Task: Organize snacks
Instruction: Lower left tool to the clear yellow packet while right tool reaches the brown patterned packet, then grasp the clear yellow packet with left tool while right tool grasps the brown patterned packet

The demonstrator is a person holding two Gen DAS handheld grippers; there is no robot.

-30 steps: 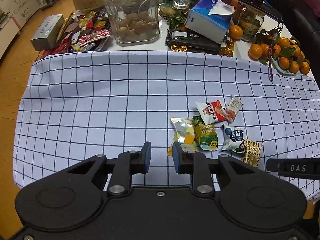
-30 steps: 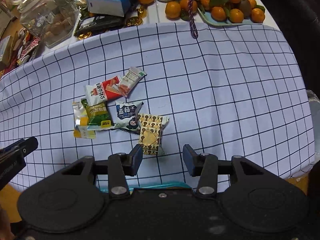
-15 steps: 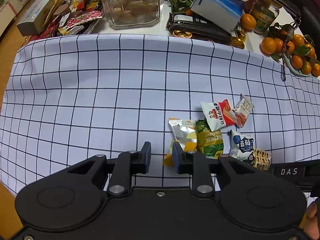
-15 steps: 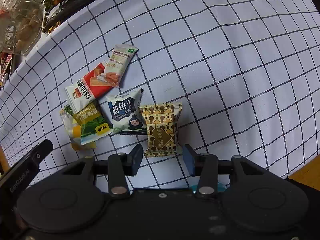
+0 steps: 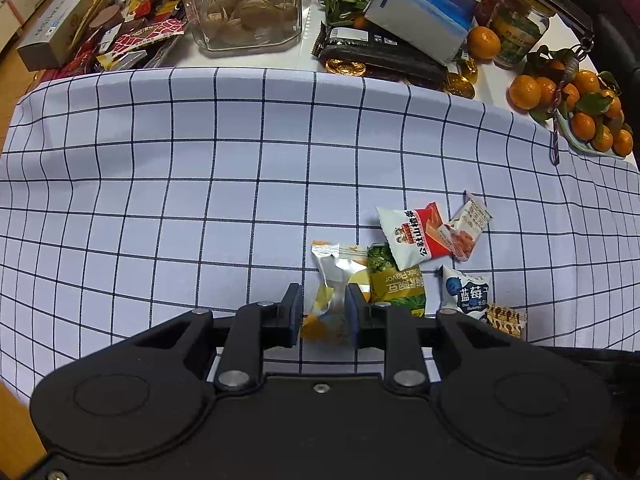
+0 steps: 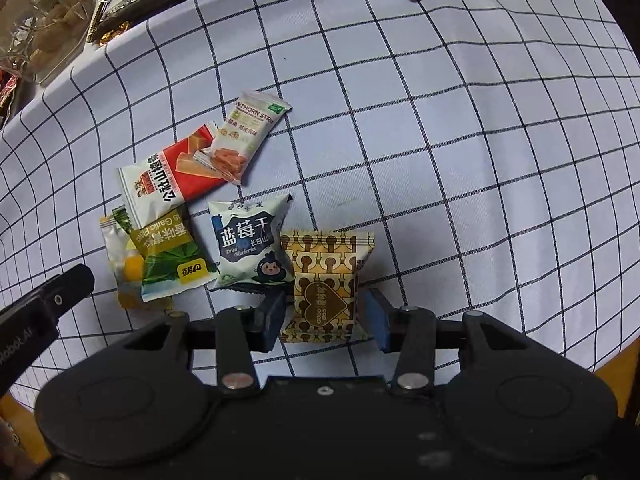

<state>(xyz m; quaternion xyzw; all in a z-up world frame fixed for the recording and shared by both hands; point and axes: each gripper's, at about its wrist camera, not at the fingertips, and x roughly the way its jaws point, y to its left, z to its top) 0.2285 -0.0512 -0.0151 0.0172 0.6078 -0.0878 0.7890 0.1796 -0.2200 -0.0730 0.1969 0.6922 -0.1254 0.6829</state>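
Several snack packets lie clustered on the checked cloth [image 5: 200, 184]. My left gripper [image 5: 322, 312] is open, its jaws on either side of the silver and yellow packet [image 5: 336, 276], which lies on the cloth. My right gripper [image 6: 324, 314] is open, its jaws straddling the gold patterned packet [image 6: 326, 280]. Between them lie a green packet [image 6: 172, 256], a blue and white blueberry packet [image 6: 250, 244], a red and white packet [image 6: 168, 180] and a white hawthorn strip packet [image 6: 246, 132]. The left gripper's tip [image 6: 48, 296] shows in the right wrist view.
Behind the cloth stand a glass jar of nuts [image 5: 244, 4], a blue tissue pack [image 5: 424, 12], a dark packet [image 5: 380, 50], gold coins [image 5: 346, 67] and loose wrappers [image 5: 132, 36]. A plate of tangerines [image 5: 576, 108] sits far right. The cloth's front edge is close below both grippers.
Both grippers have moved down and forward onto the pile. The left now straddles the silver-yellow packet, the right straddles the gold packet. Neither packet has moved.
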